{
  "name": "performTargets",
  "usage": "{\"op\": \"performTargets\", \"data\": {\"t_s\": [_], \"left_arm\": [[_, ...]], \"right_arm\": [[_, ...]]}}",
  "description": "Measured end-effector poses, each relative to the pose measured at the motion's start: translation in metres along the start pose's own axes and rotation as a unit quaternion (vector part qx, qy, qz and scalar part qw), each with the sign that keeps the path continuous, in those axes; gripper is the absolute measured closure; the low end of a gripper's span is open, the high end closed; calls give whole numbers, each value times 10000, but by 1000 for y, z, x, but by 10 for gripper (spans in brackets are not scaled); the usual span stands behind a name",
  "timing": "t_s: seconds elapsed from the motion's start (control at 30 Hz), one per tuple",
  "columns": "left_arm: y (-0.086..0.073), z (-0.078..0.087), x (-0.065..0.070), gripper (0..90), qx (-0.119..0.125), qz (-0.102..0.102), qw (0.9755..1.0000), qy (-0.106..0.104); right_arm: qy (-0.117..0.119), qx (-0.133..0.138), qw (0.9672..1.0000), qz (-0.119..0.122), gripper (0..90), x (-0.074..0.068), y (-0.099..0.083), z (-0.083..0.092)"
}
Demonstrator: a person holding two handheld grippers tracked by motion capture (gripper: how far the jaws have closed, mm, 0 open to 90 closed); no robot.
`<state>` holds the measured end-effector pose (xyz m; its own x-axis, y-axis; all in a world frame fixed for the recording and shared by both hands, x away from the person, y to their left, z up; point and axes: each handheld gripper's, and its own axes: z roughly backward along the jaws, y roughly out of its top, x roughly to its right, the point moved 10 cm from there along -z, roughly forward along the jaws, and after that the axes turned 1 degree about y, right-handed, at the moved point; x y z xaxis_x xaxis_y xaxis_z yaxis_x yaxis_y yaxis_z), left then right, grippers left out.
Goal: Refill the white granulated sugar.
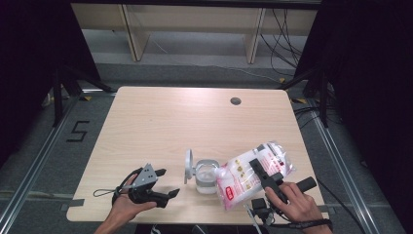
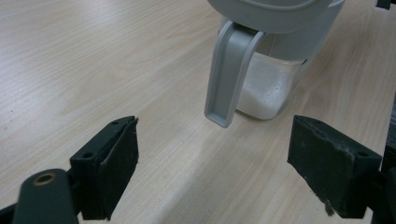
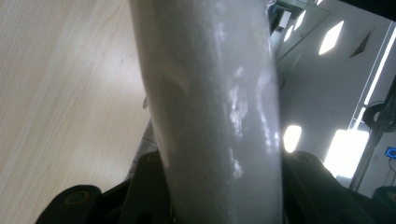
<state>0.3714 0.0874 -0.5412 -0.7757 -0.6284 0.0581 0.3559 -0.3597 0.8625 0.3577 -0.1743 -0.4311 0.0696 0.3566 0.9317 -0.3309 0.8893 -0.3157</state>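
Note:
A clear jar with a grey rim and a flipped-up grey lid stands near the table's front edge, with white powder in its bottom. A plastic bag of white powder with red print is tilted over the jar, its lower corner at the jar's mouth. My right gripper is shut on the bag; the bag stands between its jaws. My left gripper rests open on the table left of the jar, jaws pointing at it. The grey clasp of the lid hangs in front of the left gripper.
The light wooden table has a round cable hole at the back right. Wooden shelving stands on the floor beyond the table. A floor marking "5" lies at the left.

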Motion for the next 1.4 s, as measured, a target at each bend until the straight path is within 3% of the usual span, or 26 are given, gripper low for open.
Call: {"op": "performTargets", "data": {"t_s": [0.03,0.17,0.2,0.37,0.4,0.43,0.47,0.5,0.53,0.57,0.6,0.77,1.0,1.23,1.4], "left_arm": [[0,0,0,158,-1,-6,10000,-2],[0,0,0,158,-10,0,10000,-13],[0,0,0,158,-19,-42,10000,-20],[0,0,0,158,-18,-22,10000,-18],[0,0,0,158,-19,-21,10000,-16],[-1,0,0,158,-24,-23,10000,-17],[-1,0,0,158,-28,-29,10000,-19],[-1,0,0,158,-36,-36,10000,-20],[-1,0,0,157,-40,-41,10000,-20],[-1,0,0,158,-43,-39,10000,-20],[-1,0,0,158,-42,-39,10000,-21],[-1,0,0,158,-43,-36,10000,-23],[-1,0,-1,158,-44,-36,10000,5],[-1,0,-1,158,-46,-44,10000,0],[-1,0,-1,158,-49,-42,10000,0]], "right_arm": [[-17,8,9999,125,669,2,-1,0],[16,-71,10000,-45,671,-3,-6,0],[19,-48,10000,68,672,-2,-6,0],[51,-74,10000,-32,673,-4,-5,1],[28,-6,9999,99,673,-1,-2,1],[43,-53,10000,-14,673,-3,-2,2],[-6,36,9999,130,673,1,1,1],[34,-18,10000,-18,673,-2,1,2],[-21,80,9998,162,674,3,4,1],[18,17,10000,-11,674,0,3,2],[-38,106,9999,131,674,3,6,1],[-16,28,10000,-47,675,2,2,1],[30,-108,9999,-26,677,1,-7,3],[77,21,9999,128,679,1,3,1],[51,19,10000,71,680,2,2,1]]}}
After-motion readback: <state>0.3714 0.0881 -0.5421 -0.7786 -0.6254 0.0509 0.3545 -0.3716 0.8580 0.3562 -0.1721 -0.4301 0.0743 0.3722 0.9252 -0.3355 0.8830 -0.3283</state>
